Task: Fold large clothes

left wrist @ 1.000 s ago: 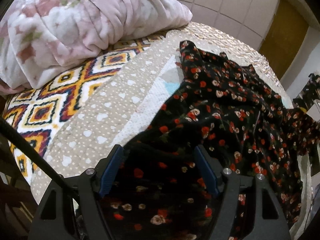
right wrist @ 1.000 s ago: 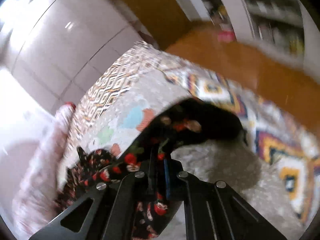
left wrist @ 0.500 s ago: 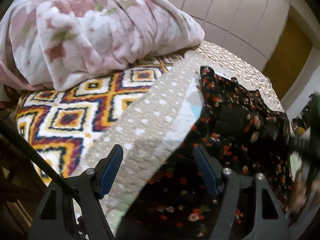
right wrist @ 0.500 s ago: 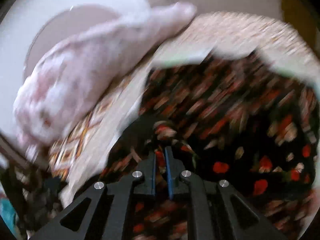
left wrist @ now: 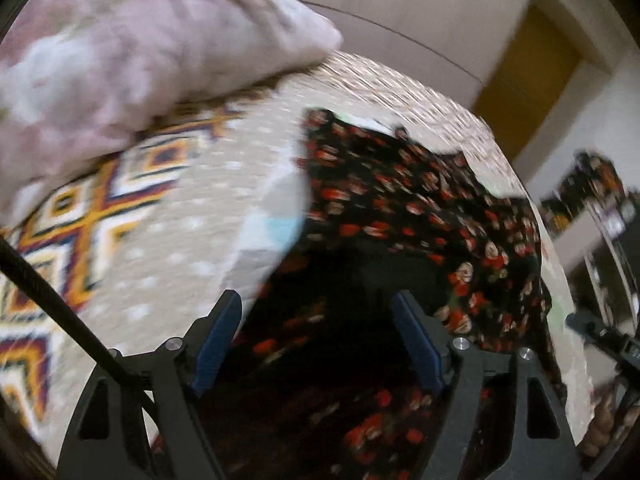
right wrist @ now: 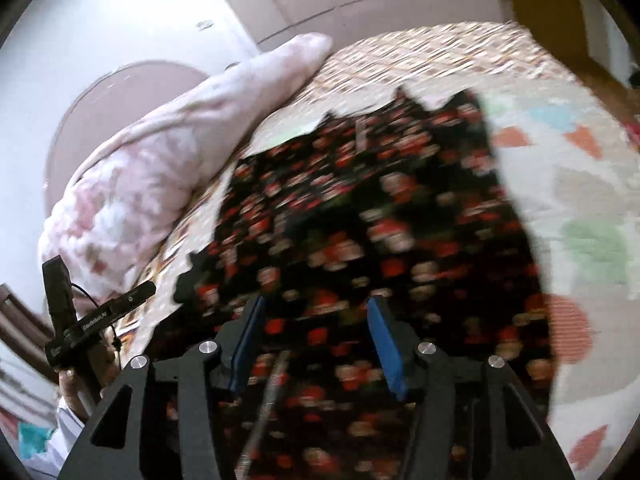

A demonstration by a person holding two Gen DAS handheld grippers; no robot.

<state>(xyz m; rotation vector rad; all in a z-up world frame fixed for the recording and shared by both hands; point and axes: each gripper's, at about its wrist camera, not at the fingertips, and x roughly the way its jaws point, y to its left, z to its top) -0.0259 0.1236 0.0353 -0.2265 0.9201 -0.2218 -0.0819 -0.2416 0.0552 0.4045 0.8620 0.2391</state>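
Released a second ago, the dress (right wrist: 360, 220) now lies doubled on the bed (right wrist: 580, 184); right gripper (right wrist: 316, 340) opening empty, left gripper (left wrist: 316, 336) widening, empty. More folds remain.

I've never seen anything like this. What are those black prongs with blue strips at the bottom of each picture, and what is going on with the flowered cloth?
Each picture comes from a camera on a hand-held tool, looking forward along its two fingers. No robot arm: a person holds one tool per hand. The left gripper shows in one view, the right gripper in the other. Both jaws are opening, and neither pinches anything. Beneath them a black floral garment lies spread on a patterned bedcover, beside a pink blanket. The pictures are blurred, so the folds are hard to make out.
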